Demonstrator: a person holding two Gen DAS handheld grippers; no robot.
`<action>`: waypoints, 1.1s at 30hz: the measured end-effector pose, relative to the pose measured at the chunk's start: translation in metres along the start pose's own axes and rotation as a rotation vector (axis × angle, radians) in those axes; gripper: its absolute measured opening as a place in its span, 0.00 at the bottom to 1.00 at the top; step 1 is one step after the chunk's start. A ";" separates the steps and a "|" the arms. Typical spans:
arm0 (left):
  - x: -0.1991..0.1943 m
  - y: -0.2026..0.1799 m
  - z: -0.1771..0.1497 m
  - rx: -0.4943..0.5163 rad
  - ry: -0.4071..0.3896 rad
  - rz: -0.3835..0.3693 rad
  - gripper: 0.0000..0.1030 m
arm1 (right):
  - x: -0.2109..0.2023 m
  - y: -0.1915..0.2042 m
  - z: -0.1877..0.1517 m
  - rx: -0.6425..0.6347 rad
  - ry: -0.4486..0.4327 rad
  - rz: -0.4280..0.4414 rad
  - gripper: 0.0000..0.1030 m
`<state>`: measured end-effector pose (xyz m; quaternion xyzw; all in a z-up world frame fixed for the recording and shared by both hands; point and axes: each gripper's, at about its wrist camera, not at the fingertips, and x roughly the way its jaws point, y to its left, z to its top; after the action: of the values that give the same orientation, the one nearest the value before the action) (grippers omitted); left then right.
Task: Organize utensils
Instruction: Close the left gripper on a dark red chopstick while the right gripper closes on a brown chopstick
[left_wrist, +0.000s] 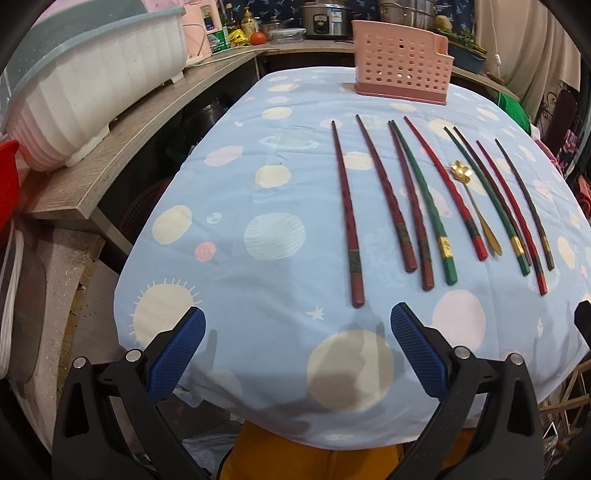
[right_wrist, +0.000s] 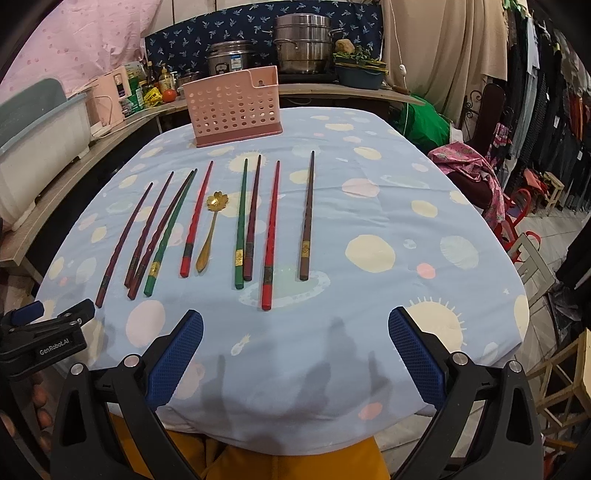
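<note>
Both my grippers, left (left_wrist: 297, 350) and right (right_wrist: 295, 354), wide open, empty. Chopsticks (right_wrist: 271, 229) and gold spoon (right_wrist: 210, 229) flat on tablecloth (right_wrist: 369, 206), pink holder (right_wrist: 232, 107) behind. I judge sticks light, stiff, lacquer slippery; pinch thick decorated end.

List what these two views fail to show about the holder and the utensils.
- Pink holder interior: both views, its perforated front wall hides any dividers or contents.
- Gold labels on the green chopsticks: too small to read.
- Right gripper: only a black edge at the frame border in the left wrist view.
</note>
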<state>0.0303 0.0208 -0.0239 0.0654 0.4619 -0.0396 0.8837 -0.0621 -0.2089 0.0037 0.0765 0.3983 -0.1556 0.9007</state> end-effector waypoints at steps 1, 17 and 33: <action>0.004 0.002 0.002 -0.007 0.005 0.003 0.93 | 0.003 -0.002 0.001 0.007 0.002 -0.002 0.93; 0.032 -0.001 0.020 -0.017 0.030 -0.095 0.72 | 0.043 -0.015 0.026 0.028 0.002 0.033 0.88; 0.027 -0.006 0.024 0.028 -0.001 -0.133 0.22 | 0.079 -0.019 0.041 0.054 0.039 0.073 0.36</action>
<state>0.0644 0.0107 -0.0333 0.0470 0.4640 -0.1050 0.8783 0.0100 -0.2547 -0.0279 0.1183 0.4082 -0.1317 0.8955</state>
